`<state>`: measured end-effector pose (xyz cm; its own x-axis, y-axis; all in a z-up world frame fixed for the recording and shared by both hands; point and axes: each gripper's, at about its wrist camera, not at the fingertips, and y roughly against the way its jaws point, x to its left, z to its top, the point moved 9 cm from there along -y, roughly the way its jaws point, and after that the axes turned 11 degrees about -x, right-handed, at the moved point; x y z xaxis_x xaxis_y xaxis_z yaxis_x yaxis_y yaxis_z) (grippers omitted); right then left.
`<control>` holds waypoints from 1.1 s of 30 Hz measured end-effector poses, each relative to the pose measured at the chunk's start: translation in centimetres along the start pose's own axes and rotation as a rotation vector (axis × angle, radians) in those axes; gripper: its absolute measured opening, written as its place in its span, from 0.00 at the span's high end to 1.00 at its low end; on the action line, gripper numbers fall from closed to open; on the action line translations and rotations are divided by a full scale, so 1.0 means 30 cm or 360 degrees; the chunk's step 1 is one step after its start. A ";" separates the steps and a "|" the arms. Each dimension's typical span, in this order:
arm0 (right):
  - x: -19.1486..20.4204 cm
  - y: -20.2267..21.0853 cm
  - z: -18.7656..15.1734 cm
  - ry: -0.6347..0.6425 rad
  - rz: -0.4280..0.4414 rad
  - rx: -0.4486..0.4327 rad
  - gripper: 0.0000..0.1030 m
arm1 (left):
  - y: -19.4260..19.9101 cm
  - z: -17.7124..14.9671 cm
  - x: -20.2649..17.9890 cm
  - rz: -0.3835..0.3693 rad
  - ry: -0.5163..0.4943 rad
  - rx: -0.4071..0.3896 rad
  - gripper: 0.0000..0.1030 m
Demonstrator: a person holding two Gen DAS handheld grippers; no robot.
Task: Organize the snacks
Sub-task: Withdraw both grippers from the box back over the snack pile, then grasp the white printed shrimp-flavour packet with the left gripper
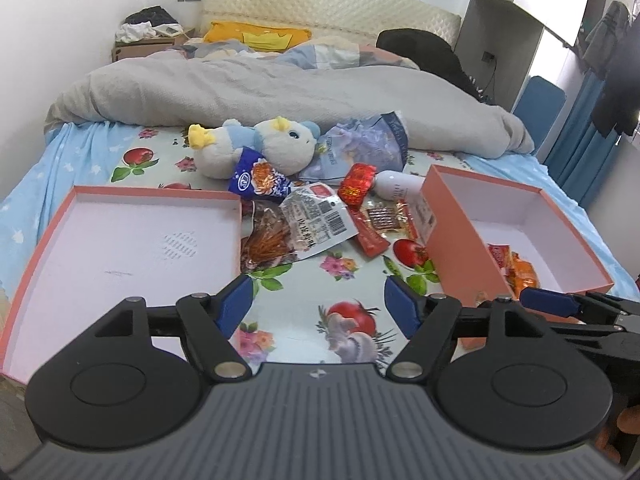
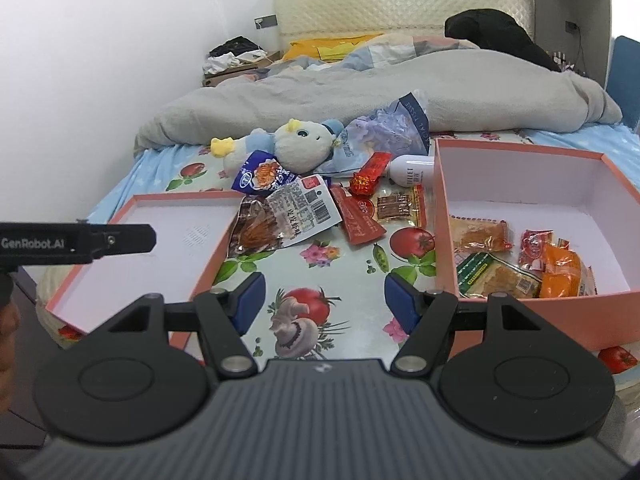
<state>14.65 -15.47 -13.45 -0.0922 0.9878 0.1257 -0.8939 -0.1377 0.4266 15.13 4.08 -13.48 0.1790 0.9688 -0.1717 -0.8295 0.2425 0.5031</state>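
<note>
Loose snack packs lie on the flowered sheet between two pink boxes: a blue bag (image 1: pixel 258 180) (image 2: pixel 262 178), a clear pack of brown strips with a barcode label (image 1: pixel 296 226) (image 2: pixel 286 220), a long red pack (image 1: pixel 370 234) (image 2: pixel 358 216), a red-gold pack (image 1: pixel 357 183) (image 2: pixel 370 174) and a small brown-strip pack (image 1: pixel 386 218) (image 2: pixel 398 206). The right box (image 1: pixel 452 236) (image 2: pixel 520 320) holds several snacks (image 2: pixel 524 260). The left box lid (image 1: pixel 40 248) (image 2: pixel 212 258) holds nothing. My left gripper (image 1: pixel 318 304) and right gripper (image 2: pixel 324 300) are open and empty above the sheet.
A plush toy (image 1: pixel 256 146) (image 2: pixel 288 146), a pale blue bag (image 1: pixel 360 142) (image 2: pixel 380 128) and a white bottle (image 1: pixel 400 186) (image 2: pixel 412 170) lie behind the snacks. A grey duvet (image 1: pixel 260 88) covers the far bed. Each gripper shows in the other's view: the right (image 1: pixel 560 300), the left (image 2: pixel 80 240).
</note>
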 end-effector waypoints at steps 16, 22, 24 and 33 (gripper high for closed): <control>-0.016 -0.259 -0.053 0.0034 0.0008 0.0087 0.34 | -0.306 -0.090 0.102 0.0094 -0.0162 0.0177 0.26; -0.044 -0.383 -0.066 0.0042 0.0010 0.0116 0.34 | -0.431 -0.093 0.118 0.0095 -0.0272 0.0188 0.26; -0.054 -0.427 -0.071 0.0067 0.0002 0.0126 0.35 | -0.479 -0.091 0.111 0.0090 -0.0343 0.0186 0.26; -0.125 -0.620 -0.085 0.0059 -0.0119 0.0252 0.35 | -0.662 -0.061 0.061 -0.0021 -0.0713 0.0232 0.26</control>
<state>30.49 -16.44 -24.15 -0.0469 0.9973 0.0564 -0.8190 -0.0707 0.5694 30.97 0.94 -25.34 0.4262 0.8850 0.1873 -0.7485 0.2288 0.6224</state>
